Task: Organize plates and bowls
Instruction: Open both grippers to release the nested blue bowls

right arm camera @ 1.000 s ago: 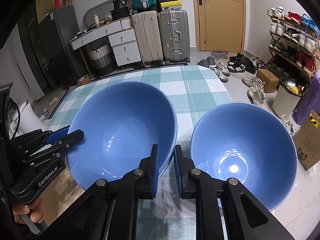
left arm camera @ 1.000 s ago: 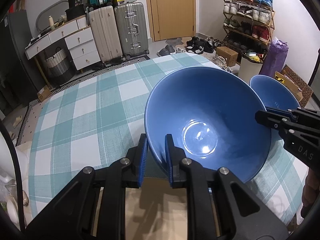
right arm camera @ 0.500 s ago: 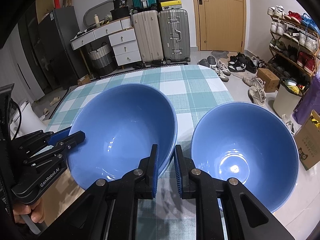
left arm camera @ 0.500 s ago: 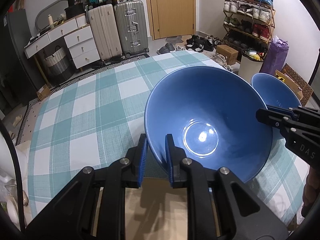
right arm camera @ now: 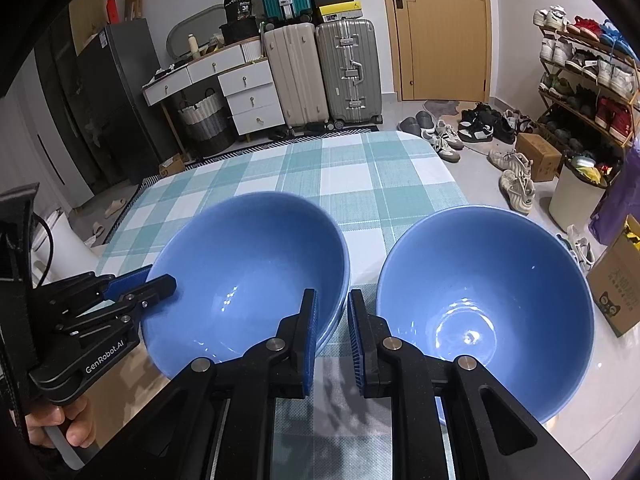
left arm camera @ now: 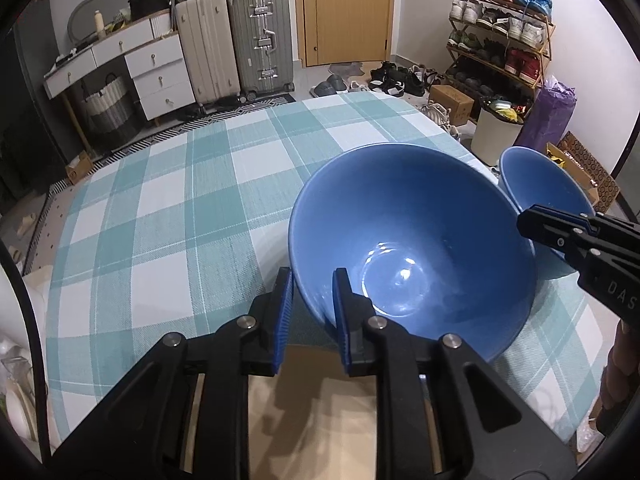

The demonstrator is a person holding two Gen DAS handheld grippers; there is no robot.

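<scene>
Nearest, the left gripper (left arm camera: 310, 300) was seen pinching the near rim of the left bowl (left arm camera: 420, 220), one finger outside the wall and one inside. Its jaws had just been eased apart slightly, with the rim between them. The right gripper (right arm camera: 332, 320) was held nearly closed on nothing, in the gap between that bowl and the right bowl (right arm camera: 500, 264). Both bowls were found at the near end of the checked tablecloth (left arm camera: 168, 208). The right bowl's near edge was hidden behind a finger.

Far bowl (left arm camera: 532, 184) half hidden behind near bowl (left arm camera: 404, 240) and right tool (left arm camera: 560, 228).
</scene>
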